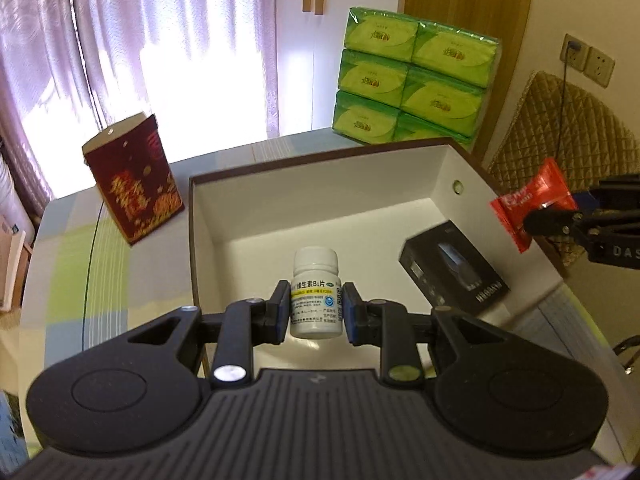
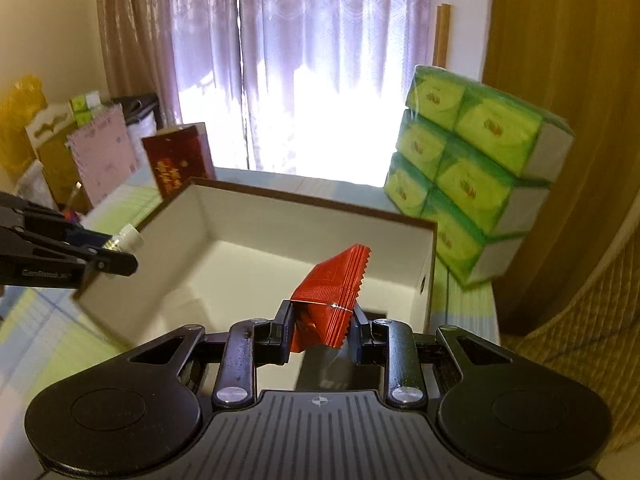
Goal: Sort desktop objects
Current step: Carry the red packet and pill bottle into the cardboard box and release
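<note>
My left gripper [image 1: 316, 312] is shut on a white pill bottle [image 1: 316, 292] with a yellow-and-white label, held upright over the near edge of an open white box [image 1: 320, 208]. A black carton [image 1: 454, 266] lies inside the box at its right. My right gripper [image 2: 322, 334] is shut on a red snack packet [image 2: 330, 300], held above the box's [image 2: 280, 264] near right corner. In the left wrist view the right gripper [image 1: 560, 220] and the red packet [image 1: 530, 204] show at the right. In the right wrist view the left gripper [image 2: 116, 256] and the bottle's cap [image 2: 130, 236] show at the left.
A stack of green tissue packs [image 1: 412, 80] stands behind the box at the right. A dark red gift bag [image 1: 134, 184] stands left of the box. The table has a green and blue checked cloth [image 1: 80, 272]. A quilted chair back [image 1: 568, 152] is at the right.
</note>
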Demonstrator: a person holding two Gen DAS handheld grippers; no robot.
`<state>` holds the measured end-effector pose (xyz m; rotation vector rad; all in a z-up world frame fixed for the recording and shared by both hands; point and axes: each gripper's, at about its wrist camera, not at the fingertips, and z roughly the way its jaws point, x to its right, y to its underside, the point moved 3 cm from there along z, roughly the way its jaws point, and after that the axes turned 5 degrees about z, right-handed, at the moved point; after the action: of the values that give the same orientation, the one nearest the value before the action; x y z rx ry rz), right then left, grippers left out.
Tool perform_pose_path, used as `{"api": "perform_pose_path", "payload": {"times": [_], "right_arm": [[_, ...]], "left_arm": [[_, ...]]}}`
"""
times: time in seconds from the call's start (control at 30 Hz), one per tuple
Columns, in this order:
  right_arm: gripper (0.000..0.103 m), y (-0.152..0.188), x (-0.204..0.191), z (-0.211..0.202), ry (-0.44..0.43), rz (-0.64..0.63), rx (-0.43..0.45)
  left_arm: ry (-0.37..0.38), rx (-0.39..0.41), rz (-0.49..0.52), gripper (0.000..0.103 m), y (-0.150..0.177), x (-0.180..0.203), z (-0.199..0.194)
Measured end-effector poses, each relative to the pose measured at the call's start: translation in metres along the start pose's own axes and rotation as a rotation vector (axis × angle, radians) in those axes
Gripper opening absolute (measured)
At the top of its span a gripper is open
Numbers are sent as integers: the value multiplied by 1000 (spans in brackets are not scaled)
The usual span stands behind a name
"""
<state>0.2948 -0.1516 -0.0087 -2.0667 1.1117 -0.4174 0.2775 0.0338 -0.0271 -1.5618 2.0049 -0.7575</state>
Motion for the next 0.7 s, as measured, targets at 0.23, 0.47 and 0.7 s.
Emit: {"api": "perform_pose_path", "payload": {"times": [0.23,0.47,0.7], "right_arm": [[24,-15,13,58,40,-27,-56],[24,-22,25,108,76,-49,-113],[24,-23,36,150,110,-108,-200]], "left_arm": [[-19,-56,27,22,-22,-6,51],[-27,-128,6,22,-26,-16,100],[-50,-185,19,22,-32,-26,140]]}}
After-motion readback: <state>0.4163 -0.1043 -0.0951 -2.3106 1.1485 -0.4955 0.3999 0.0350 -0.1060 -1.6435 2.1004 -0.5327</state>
